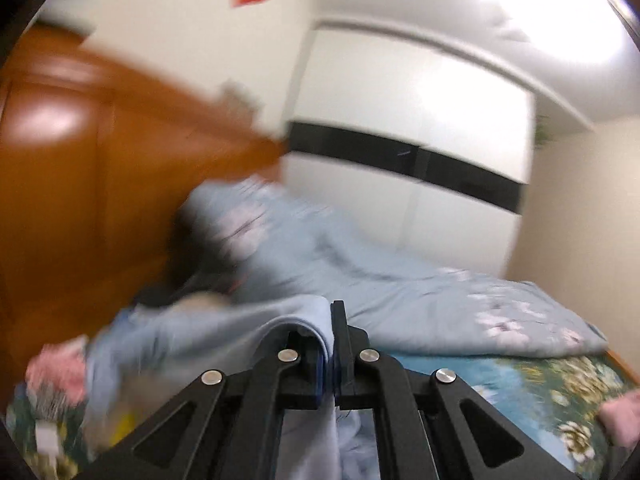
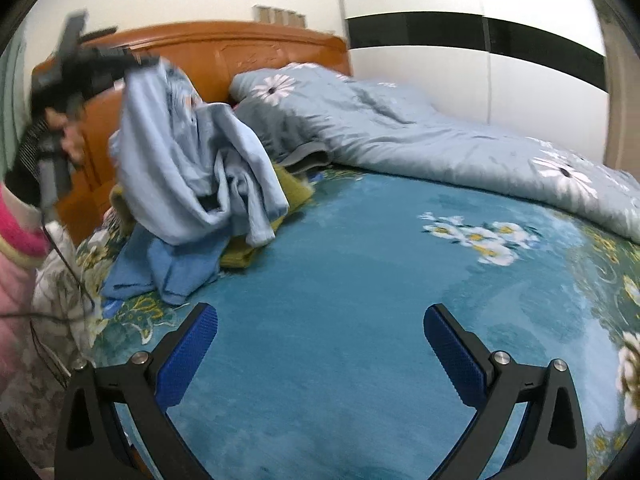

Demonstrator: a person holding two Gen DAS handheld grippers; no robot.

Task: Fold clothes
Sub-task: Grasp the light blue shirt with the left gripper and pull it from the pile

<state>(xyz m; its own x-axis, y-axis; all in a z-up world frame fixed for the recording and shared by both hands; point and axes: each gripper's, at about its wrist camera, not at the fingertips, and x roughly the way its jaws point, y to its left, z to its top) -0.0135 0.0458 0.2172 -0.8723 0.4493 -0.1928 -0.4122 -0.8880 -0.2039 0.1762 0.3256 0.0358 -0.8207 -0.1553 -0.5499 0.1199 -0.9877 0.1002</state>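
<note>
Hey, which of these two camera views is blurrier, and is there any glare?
Left wrist view: heavy motion smear over the headboard and quilt, only the left gripper pinching the light blue garment stays sharp; glare washes out the ceiling. Right wrist view: mostly crisp bedspread, blur only at far left.

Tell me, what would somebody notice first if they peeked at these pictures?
Probably the light blue garment dangling in the air at the left, pinched in the left claw above a heap of clothes. Next, the right claw hanging wide open over the bare teal flowered bedspread, with a rumpled pale blue quilt behind.
</note>
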